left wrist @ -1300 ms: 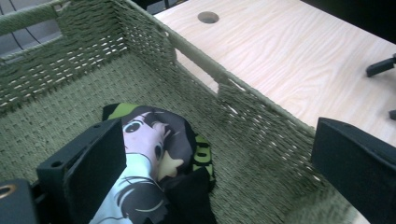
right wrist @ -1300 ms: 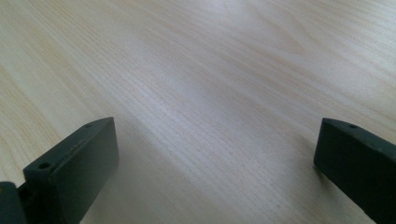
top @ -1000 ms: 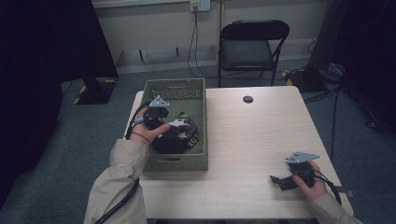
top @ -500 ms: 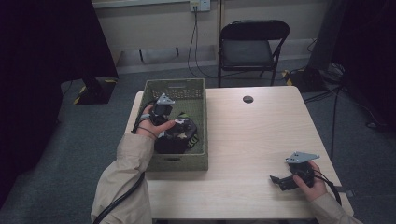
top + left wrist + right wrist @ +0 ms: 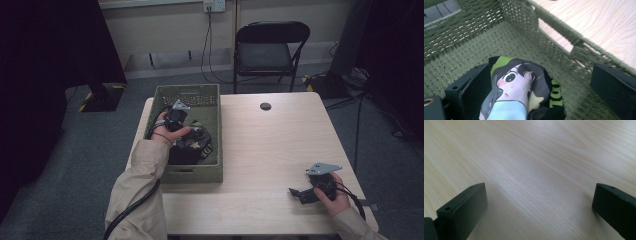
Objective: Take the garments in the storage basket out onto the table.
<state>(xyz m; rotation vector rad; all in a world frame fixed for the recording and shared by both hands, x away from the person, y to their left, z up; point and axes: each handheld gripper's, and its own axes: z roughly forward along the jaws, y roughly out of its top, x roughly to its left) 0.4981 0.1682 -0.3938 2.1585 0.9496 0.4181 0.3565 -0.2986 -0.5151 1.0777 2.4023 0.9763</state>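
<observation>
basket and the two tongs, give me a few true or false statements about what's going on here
1. The printed cloth lies inside the green woven basket. True.
2. The left tongs are shut tight on the cloth. False: the jaws stand wide apart with the cloth between them.
3. The right tongs are inside the basket too. False: they sit low over the bare wooden table, near its front right corner.
4. The right tongs are open with nothing between the jaws. True.
5. A folding chair stands behind the table. True.
6. The cloth is plain white. False: it is dark with a cartoon face print.
</observation>
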